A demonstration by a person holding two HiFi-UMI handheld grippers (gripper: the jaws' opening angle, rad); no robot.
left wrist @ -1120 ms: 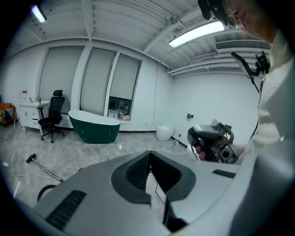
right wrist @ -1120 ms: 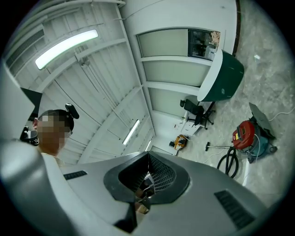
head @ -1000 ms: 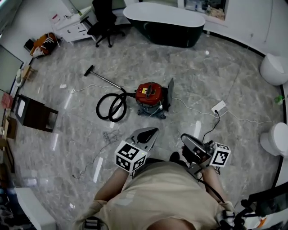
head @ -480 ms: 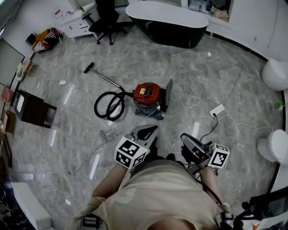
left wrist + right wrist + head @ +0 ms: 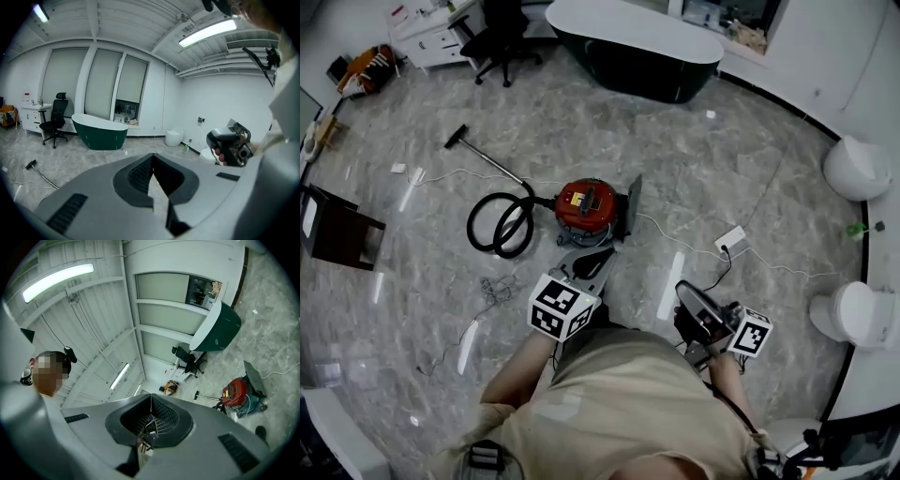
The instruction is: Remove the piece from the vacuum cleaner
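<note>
The red vacuum cleaner [image 5: 586,204] sits on the marble floor, with a grey flap [image 5: 627,204] standing upright at its right side. Its black hose [image 5: 499,225] lies coiled to the left, and the wand ends in a floor brush [image 5: 457,137]. My left gripper [image 5: 598,258] is shut and empty, its tips just short of the vacuum's near side. My right gripper [image 5: 694,300] is also shut and empty, further right and apart from the machine. The vacuum [image 5: 236,392] appears small in the right gripper view. In the left gripper view the left gripper [image 5: 152,155] hides the vacuum.
A white power strip [image 5: 730,240] with its cable lies right of the vacuum. A dark green bathtub [image 5: 633,47] and an office chair [image 5: 499,37] stand at the back. Two toilets [image 5: 855,167] line the right wall. A dark side table [image 5: 337,230] is at the left.
The person has stepped toward the vacuum. Both grippers have moved forward with the body, and the left gripper's tips have come close to the machine. Both stay shut.
</note>
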